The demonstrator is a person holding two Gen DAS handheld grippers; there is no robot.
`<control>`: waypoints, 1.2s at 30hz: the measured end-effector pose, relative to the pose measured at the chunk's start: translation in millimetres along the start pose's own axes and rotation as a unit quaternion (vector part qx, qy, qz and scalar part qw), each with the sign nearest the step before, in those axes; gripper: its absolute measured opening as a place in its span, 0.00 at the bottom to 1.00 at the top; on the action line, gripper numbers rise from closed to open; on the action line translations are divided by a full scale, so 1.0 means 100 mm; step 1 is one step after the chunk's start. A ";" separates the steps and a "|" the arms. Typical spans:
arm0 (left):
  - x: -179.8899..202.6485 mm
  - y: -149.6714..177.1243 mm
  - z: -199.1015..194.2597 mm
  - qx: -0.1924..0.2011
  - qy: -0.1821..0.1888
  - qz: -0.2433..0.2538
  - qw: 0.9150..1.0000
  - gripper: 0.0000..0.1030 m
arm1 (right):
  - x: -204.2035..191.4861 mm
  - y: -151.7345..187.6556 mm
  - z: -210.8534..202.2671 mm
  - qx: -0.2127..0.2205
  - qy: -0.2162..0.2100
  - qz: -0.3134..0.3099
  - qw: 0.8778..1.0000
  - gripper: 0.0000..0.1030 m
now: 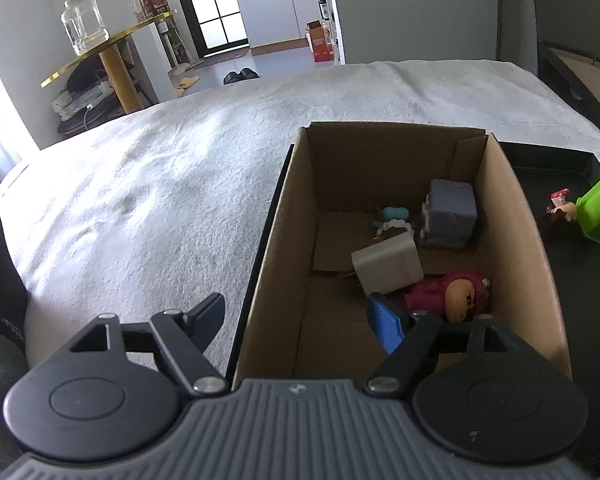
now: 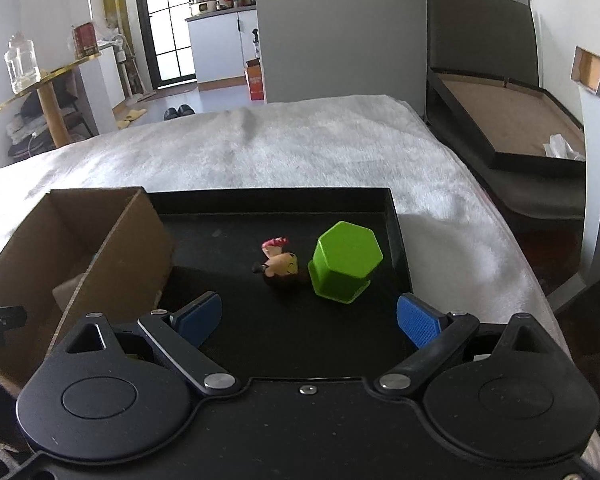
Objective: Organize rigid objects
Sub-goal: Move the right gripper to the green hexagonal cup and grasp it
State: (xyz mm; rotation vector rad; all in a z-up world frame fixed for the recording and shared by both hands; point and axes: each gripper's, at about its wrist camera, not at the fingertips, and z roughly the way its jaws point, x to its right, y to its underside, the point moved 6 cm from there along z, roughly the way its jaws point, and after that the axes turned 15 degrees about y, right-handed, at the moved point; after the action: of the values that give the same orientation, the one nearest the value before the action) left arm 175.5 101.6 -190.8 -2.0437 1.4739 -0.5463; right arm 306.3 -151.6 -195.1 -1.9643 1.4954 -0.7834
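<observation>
White, fluffy bedding (image 2: 300,152) covers the bed where everything sits, with a gold-edged side table (image 2: 40,80) and a kitchen doorway off in the background. On the bed lies a black tray (image 2: 260,204), and a cardboard box (image 1: 512,216) stands in its left part. Left claw (image 1: 300,320) hangs over the near left corner of the box with its jaws spread wide and nothing between them; one blue pad (image 1: 386,330) is inside the box and the other is outside over the bedding. Just ahead of that inner pad lies a pink-hooded doll (image 1: 456,296), touching a white block (image 1: 388,268); further ahead sit a grey block (image 1: 452,214) and a small teal-and-white figure (image 1: 392,220). Right claw (image 2: 306,320) hovers above the open part of the tray, jaws also wide apart and holding nothing. Ahead of it, between the lines of its two pads, a small doll with a pink bow (image 2: 278,262) lies on its side, touching or almost touching a green hexagonal cup (image 2: 344,264) just to its right.
</observation>
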 end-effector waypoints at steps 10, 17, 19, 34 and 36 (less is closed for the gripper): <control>0.02 0.00 0.15 -0.008 -0.023 0.011 1.000 0.75 | 0.08 -0.02 0.23 0.000 0.000 0.002 1.000 0.92; 0.02 -0.02 0.23 -0.015 -0.029 0.010 0.999 0.75 | 0.09 -0.04 0.40 0.003 -0.001 0.002 1.000 0.92; 0.03 -0.03 0.24 -0.014 -0.030 0.010 0.999 0.75 | 0.09 -0.05 0.45 0.001 -0.001 0.005 1.000 0.90; -0.01 -0.03 0.24 -0.013 -0.029 0.000 0.999 0.75 | 0.07 -0.16 0.67 -0.006 -0.006 0.016 1.000 0.47; -0.03 -0.02 0.22 -0.011 -0.028 -0.002 1.000 0.75 | 0.07 -0.15 0.63 -0.005 -0.004 0.016 1.000 0.47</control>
State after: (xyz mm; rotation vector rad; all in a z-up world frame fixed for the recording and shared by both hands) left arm 189.9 109.2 -206.1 -2.0633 1.4486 -0.4722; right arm 363.5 -150.6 -227.0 -1.9426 1.5255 -0.7546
